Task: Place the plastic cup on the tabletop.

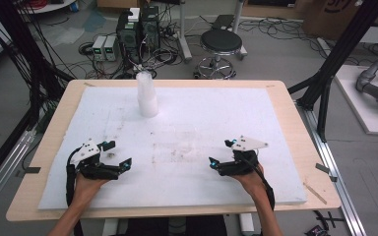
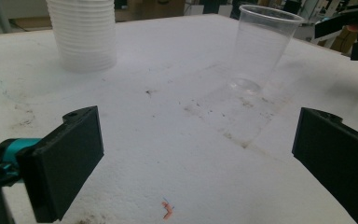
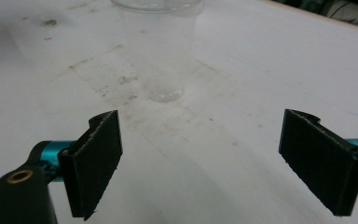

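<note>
Left hand-held gripper (image 1: 120, 156): jaws wide, empty, low over the table (image 1: 187, 132).
Right hand-held gripper (image 1: 220, 154): jaws wide, empty.
Clear cup (image 2: 261, 46): upright, between both grippers, apart from each.
Cup stack (image 1: 146, 94): upright, far side.

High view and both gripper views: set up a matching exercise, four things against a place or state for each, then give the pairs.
Things:
1. stack of cups
2. single clear cup
3. left gripper
4. stool

Places or states:
A. on the floor beyond the table
B. open, low over the white sheet near the front left
C. upright and alone, mid-sheet
D. nested together, at the sheet's far side

Pairs: 1-D, 2-C, 3-B, 4-A
</note>
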